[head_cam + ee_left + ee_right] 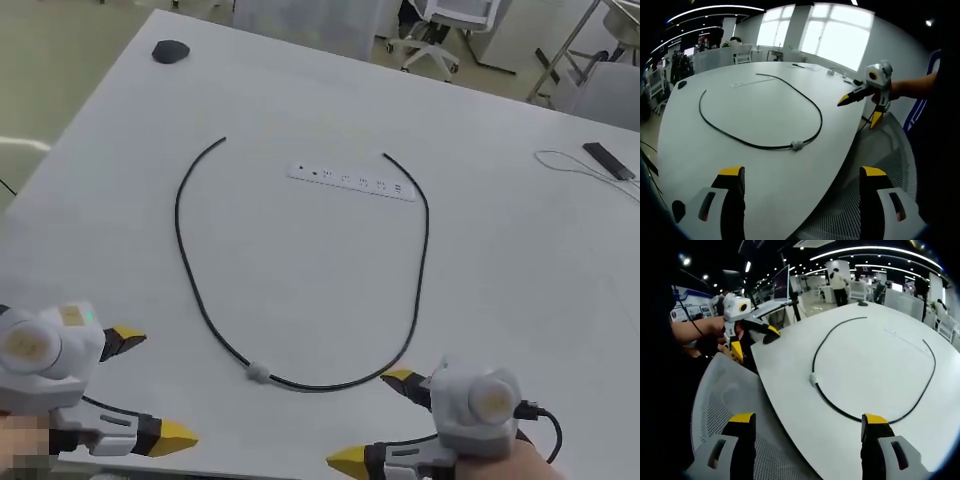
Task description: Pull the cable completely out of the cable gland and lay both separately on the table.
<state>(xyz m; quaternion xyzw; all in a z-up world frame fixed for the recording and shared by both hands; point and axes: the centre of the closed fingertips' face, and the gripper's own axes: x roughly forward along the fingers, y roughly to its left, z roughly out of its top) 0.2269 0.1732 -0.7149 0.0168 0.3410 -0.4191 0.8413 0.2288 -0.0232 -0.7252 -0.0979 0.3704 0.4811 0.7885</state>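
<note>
- While the thin black cable (310,388) is lying in a wide U-shaped loop across the middle of the white surface (300,280), the small grey cable gland (258,372) is sitting threaded on it at the lower middle of the head view.
- The left gripper (150,388) is hovering at the lower left of that view, well apart from the gland, with its yellow-tipped fingers (175,435) spread wide and gripping nothing.
- The right gripper (370,418) is hovering at the lower right, near the bottom of the loop, with its fingers likewise wide apart and empty.
- A long white power strip (352,182) is lying between the cable's two ends in the upper middle.
- A dark rounded object (170,50) is resting at the upper left.
</note>
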